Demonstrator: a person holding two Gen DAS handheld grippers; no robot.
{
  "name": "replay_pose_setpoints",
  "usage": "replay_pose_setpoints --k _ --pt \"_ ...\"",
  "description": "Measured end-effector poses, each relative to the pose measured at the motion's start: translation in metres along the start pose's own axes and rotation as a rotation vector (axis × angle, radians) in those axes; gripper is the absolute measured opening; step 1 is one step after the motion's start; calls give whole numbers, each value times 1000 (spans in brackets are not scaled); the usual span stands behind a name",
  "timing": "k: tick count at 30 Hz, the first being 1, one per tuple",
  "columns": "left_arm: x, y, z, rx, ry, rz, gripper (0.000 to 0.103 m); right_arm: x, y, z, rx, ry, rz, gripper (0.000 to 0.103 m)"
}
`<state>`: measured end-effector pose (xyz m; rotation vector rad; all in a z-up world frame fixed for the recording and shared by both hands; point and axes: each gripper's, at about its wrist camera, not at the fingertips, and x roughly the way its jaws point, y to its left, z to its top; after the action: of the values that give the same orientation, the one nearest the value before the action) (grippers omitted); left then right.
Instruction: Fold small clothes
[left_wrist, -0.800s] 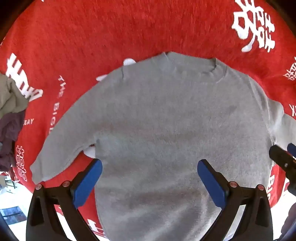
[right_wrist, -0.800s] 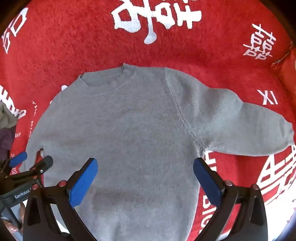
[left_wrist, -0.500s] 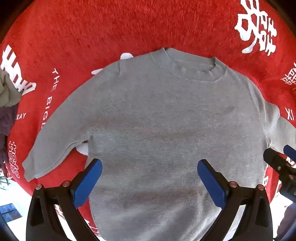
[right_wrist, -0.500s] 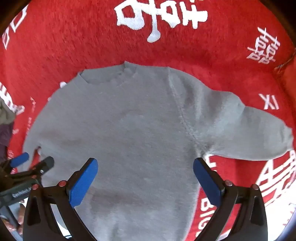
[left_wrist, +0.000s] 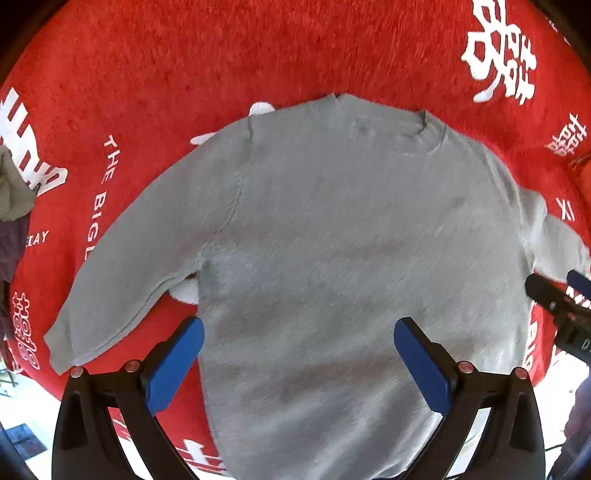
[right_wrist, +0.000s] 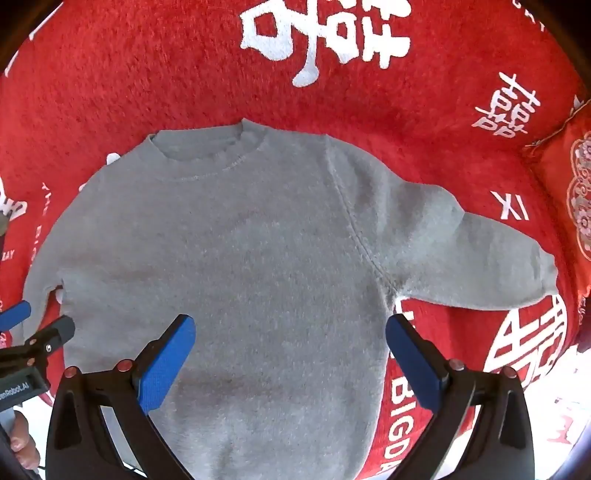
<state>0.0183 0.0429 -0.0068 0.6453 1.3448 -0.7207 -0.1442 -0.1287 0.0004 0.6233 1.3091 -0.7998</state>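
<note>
A small grey sweater (left_wrist: 332, 236) lies flat and spread out on a red blanket (left_wrist: 184, 74), collar away from me, both sleeves angled outward. My left gripper (left_wrist: 299, 354) hangs above the sweater's lower left body, jaws wide open, nothing between them. In the right wrist view the same sweater (right_wrist: 240, 258) fills the middle, its right sleeve (right_wrist: 480, 258) stretched to the right. My right gripper (right_wrist: 290, 354) hovers open over the lower right body, holding nothing. Each gripper shows at the edge of the other's view.
The red blanket (right_wrist: 147, 74) bears white characters and lettering. A heap of other clothes (left_wrist: 11, 206) lies at the far left. A red patterned cushion (right_wrist: 569, 192) sits at the right. White floor shows past the blanket's near edge.
Both grippers stay open above the sweater. The left view has drifted slightly, so the sweater sits a bit lower and more to the right than half a second ago.
</note>
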Motion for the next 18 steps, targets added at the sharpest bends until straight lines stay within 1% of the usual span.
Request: replay_pose_setpoints --k 4,6,8,11,14,18 --pt "-1 8 -6 13 2 -2 103 -5 6 -5 -11 -8 -28 103" --pt "0 9 -6 29 20 2 103 -8 7 -6 -14 -15 -32 103" --pt "-1 10 -9 35 19 4 103 -8 8 -8 -8 -10 -30 103" --pt "-2 11 -10 25 18 7 103 -3 12 -10 3 19 -31 103" --pt "1 9 -12 6 25 3 103 -5 14 -12 -1 32 -9 103" --pt "1 11 -10 -21 29 2 103 -2 20 -12 -48 37 -4 103"
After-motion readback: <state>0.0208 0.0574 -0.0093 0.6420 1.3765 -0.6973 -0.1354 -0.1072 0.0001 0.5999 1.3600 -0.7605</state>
